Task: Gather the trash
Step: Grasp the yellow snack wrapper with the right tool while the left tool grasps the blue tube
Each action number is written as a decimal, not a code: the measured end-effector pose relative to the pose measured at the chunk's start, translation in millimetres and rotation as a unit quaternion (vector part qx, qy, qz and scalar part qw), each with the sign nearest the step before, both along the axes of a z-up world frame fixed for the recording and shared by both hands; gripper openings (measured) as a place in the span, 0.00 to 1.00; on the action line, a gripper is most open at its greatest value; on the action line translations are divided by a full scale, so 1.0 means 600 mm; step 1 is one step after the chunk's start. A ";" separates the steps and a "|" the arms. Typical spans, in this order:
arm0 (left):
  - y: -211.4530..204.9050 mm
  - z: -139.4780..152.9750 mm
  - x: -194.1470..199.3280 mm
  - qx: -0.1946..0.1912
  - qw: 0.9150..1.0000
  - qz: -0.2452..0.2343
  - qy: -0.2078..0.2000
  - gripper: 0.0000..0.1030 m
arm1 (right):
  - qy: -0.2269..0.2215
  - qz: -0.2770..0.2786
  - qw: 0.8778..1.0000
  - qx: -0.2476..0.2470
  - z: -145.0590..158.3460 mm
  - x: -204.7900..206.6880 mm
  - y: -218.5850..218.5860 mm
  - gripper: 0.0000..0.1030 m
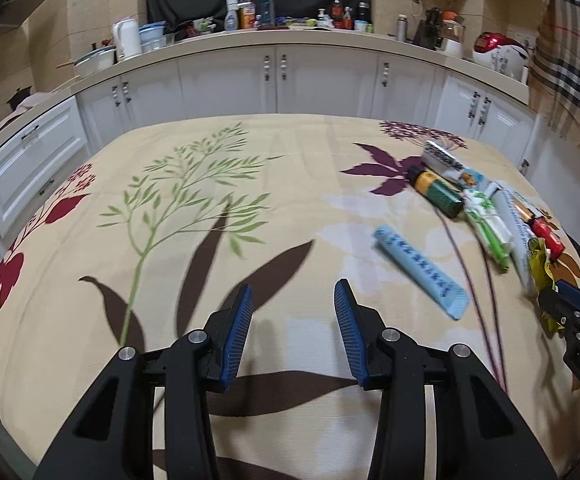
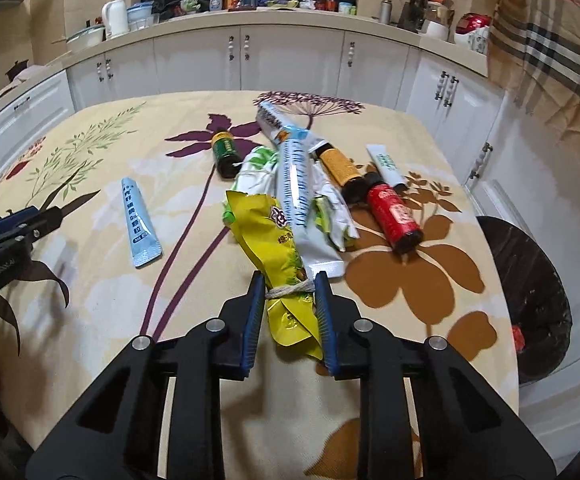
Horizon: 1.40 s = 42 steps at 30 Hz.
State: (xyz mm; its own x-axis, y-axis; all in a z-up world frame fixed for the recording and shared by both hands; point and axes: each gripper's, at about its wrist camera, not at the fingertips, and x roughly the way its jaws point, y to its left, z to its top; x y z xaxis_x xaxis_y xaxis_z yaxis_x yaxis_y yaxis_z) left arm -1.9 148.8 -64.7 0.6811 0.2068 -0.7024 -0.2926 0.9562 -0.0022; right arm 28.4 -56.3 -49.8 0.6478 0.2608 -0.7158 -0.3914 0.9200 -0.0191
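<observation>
Right gripper (image 2: 290,280) clamped on the yellow snack wrapper (image 2: 268,232) at its string-tied neck — pads pressing both sides. The wrapper's body runs forward from the claw into the litter pile on the floral tablecloth (image 2: 389,288). Left gripper (image 1: 293,298) parted, nothing between its pads; the blue tube (image 1: 421,270) lies ahead to its right. Step: pickup. Next, by my judgement — lift clear, carry right to the black-lined bin (image 2: 529,280).

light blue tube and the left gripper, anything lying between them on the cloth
Nothing: in the left wrist view only bare printed tablecloth separates the left gripper from the light blue tube. The right wrist view agrees.
</observation>
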 end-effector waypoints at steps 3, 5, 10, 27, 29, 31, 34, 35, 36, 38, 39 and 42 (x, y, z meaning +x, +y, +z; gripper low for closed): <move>-0.020 0.003 0.007 0.000 1.000 -0.013 0.000 0.41 | -0.007 -0.010 1.000 0.010 0.009 -0.005 -0.018 0.24; -0.033 0.003 0.011 0.002 1.000 -0.021 0.001 0.41 | -0.015 -0.019 1.000 0.016 0.017 -0.006 -0.032 0.24; -0.062 0.004 0.026 0.005 0.999 -0.038 0.004 0.41 | -0.028 -0.048 0.998 0.027 0.026 0.003 -0.069 0.24; -0.121 -0.014 0.104 0.009 0.997 -0.058 0.042 0.41 | -0.029 -0.093 0.994 0.055 0.025 0.054 -0.145 0.24; -0.118 -0.019 0.112 0.006 0.997 -0.057 0.052 0.42 | -0.027 -0.094 0.994 0.057 0.024 0.059 -0.149 0.24; -0.114 -0.022 0.116 -0.003 0.997 -0.058 0.058 0.42 | -0.026 -0.095 0.993 0.057 0.023 0.062 -0.151 0.24; -0.111 -0.022 0.114 -0.012 0.997 -0.060 0.056 0.40 | -0.024 -0.096 0.993 0.058 0.022 0.064 -0.152 0.24; -0.109 -0.022 0.112 -0.012 0.997 -0.060 0.055 0.34 | -0.024 -0.096 0.993 0.058 0.022 0.064 -0.151 0.24; -0.108 -0.021 0.109 -0.012 0.997 -0.062 0.054 0.24 | -0.024 -0.096 0.993 0.057 0.022 0.064 -0.152 0.24; -0.105 -0.020 0.105 -0.017 0.996 -0.068 0.052 0.20 | -0.024 -0.097 0.993 0.057 0.022 0.063 -0.152 0.24; -0.106 -0.020 0.104 -0.017 0.996 -0.071 0.051 0.18 | -0.024 -0.098 0.993 0.057 0.022 0.063 -0.153 0.24; -0.106 -0.016 0.096 -0.020 0.996 -0.078 0.043 0.14 | -0.026 -0.098 0.993 0.056 0.023 0.061 -0.153 0.24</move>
